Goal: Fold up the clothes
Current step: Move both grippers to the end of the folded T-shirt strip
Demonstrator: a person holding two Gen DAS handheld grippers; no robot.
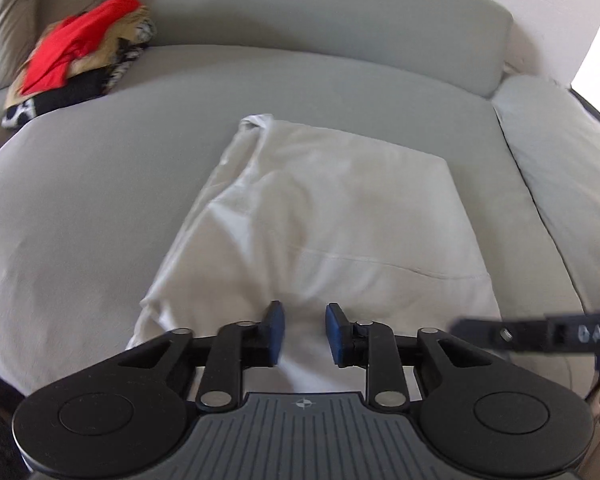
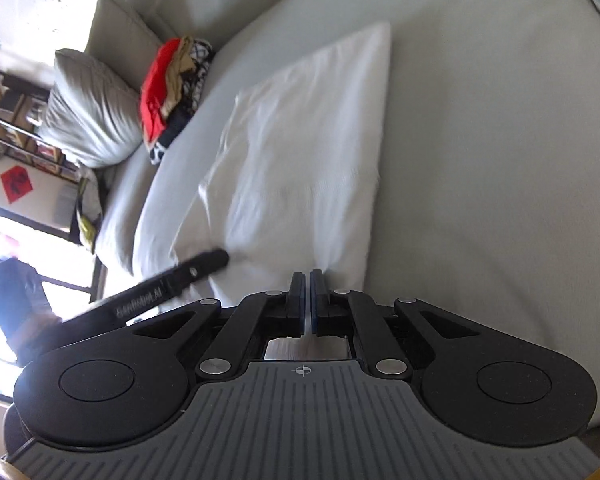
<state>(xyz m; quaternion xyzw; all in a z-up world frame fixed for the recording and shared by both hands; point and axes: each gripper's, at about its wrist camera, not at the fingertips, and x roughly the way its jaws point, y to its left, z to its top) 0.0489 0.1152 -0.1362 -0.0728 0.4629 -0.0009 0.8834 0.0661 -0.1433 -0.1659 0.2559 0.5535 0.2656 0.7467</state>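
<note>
A white garment [image 1: 324, 216], partly folded into a rough rectangle, lies flat on the grey sofa seat [image 1: 80, 200]. My left gripper [image 1: 302, 332] is open, its blue pads either side of the garment's near edge, with nothing held. In the right wrist view the same white garment [image 2: 300, 148] lies ahead. My right gripper [image 2: 308, 300] is shut at the garment's near corner; whether cloth is pinched between the pads is hidden. The left gripper's finger [image 2: 196, 268] shows at the left of that view, and the right gripper's finger [image 1: 540, 330] shows at the right of the left wrist view.
A pile of clothes [image 1: 80, 56], red, tan and black-and-white, sits at the sofa's back left, also in the right wrist view [image 2: 172, 92]. Grey cushions [image 2: 88, 120] stand beside it. The backrest [image 1: 340, 16] and right armrest [image 1: 552, 160] bound the seat. Shelves [image 2: 16, 120] stand beyond.
</note>
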